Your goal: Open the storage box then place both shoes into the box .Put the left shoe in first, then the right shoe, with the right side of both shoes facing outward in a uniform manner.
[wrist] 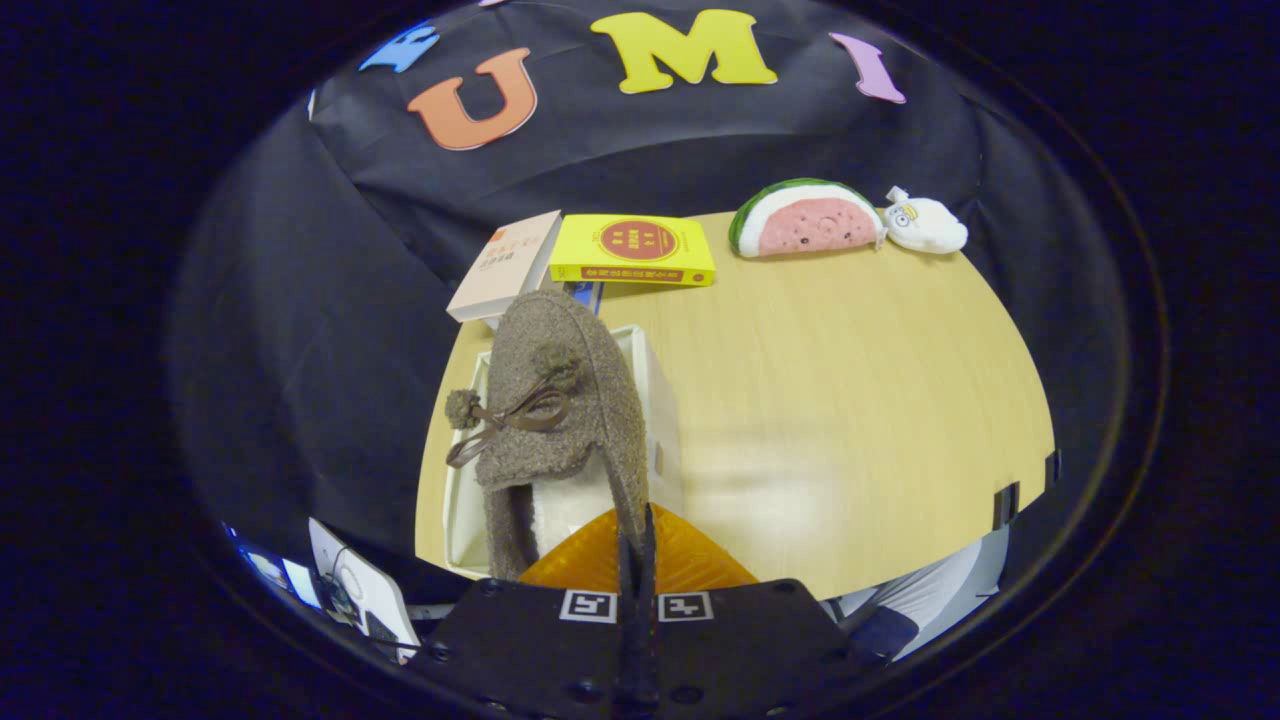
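A brown fuzzy shoe (560, 400) with a pom-pom lace bow hangs in my gripper (636, 545), toe pointing away. Both fingers are pressed together on the right side wall of the shoe's collar, near its pale fleece lining. Under and behind the shoe stands the white storage box (655, 385), open at the top, on the wooden table (850, 400). The shoe hides most of the box's inside, so I cannot tell what lies in it.
Beyond the box lie a tan book (505, 265) and a yellow book (633, 250). At the table's far side rest a watermelon-slice plush (805, 220) and a small white plush (925, 225). The table's right edge curves round. A person's leg (925, 600) shows near the front right.
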Tool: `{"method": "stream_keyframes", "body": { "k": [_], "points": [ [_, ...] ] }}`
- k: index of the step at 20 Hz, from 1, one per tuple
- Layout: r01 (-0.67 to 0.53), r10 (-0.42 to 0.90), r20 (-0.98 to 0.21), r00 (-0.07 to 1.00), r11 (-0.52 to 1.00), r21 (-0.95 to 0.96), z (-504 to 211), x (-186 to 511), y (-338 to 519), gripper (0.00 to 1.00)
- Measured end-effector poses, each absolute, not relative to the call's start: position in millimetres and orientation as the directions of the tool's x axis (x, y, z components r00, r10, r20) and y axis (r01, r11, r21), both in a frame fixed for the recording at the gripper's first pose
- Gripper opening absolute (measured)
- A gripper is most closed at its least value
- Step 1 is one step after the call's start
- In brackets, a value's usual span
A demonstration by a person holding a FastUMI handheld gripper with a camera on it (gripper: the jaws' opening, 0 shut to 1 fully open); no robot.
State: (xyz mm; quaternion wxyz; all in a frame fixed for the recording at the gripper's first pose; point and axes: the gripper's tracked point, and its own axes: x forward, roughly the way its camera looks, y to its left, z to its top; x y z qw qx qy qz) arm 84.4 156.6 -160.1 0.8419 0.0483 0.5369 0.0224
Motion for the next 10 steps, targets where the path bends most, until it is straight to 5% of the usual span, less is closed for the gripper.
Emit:
{"method": "stream_keyframes", "body": {
  "k": [10],
  "points": [
    [0.102,-0.051,-0.872,0.487,0.995,-0.001,-222.0,116.5,182.4,0.01]
  ]
}}
